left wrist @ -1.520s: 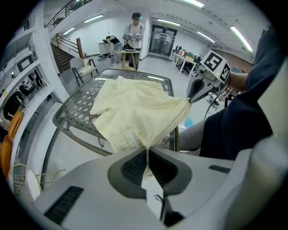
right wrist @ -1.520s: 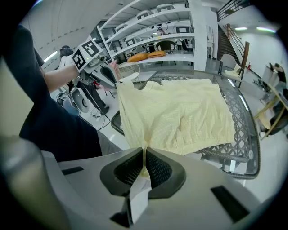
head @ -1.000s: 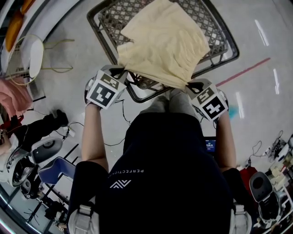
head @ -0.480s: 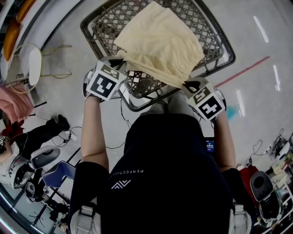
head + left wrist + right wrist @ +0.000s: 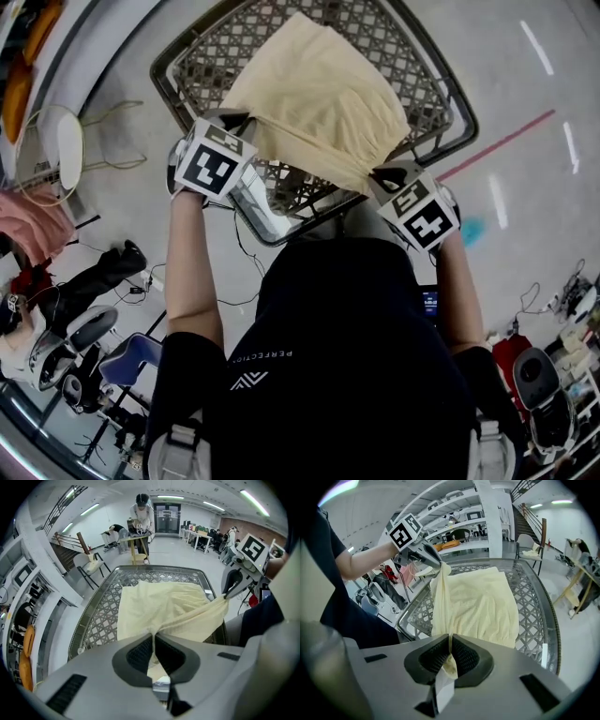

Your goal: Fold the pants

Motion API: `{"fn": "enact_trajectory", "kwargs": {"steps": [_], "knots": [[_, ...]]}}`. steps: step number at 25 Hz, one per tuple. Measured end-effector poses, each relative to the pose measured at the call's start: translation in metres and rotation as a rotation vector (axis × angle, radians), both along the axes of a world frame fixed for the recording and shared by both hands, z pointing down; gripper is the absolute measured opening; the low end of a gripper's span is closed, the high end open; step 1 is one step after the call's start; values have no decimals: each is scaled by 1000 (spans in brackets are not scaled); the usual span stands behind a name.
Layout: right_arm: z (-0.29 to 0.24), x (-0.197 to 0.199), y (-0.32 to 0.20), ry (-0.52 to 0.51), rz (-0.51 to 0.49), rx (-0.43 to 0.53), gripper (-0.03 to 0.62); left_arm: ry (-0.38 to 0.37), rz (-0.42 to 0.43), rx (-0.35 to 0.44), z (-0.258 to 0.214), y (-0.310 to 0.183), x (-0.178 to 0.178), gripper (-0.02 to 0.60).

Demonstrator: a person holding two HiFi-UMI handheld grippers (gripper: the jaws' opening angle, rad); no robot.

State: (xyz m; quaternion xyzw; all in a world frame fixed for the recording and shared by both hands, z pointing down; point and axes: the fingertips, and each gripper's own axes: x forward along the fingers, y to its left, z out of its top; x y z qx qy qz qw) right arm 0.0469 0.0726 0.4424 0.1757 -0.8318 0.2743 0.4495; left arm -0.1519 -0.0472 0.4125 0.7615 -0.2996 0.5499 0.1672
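Head view: you look steeply down on left gripper (image 5: pixel 249 122) and right gripper (image 5: pixel 381 172).
Gripper views: close behind each one's jaws, facing ahead.
Shared: pants (image 5: pixel 319 94), ahead of both.

Plain pale yellow on the pants (image 5: pixel 314 103) between the fingers (image 5: pixel 139 653). Dark grey, finely ribbed, on those fingers. Grey metal in an open diamond lattice on the worktop (image 5: pixel 403 42) beyond them. Black-and-white squares on the marker cubes (image 5: pixel 211 161) behind. Pale grey floor (image 5: pixel 534 103), red stripe (image 5: pixel 497 145) beside the right fingers.
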Motion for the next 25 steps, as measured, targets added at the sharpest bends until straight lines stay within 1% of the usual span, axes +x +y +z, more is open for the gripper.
{"fn": "enact_trajectory", "kwargs": {"steps": [6, 11, 18, 25], "knots": [[-3, 5, -24, -38, 49, -29, 46, -39, 25, 0, 6, -34, 9, 21], [1, 7, -39, -38, 51, -42, 46, -33, 19, -5, 11, -58, 17, 21], [6, 12, -62, -49, 78, -53, 46, -43, 22, -11, 21, -88, 27, 21], [14, 19, -84, -57, 100, -49, 46, -44, 31, 2, 31, -123, 43, 21]]}}
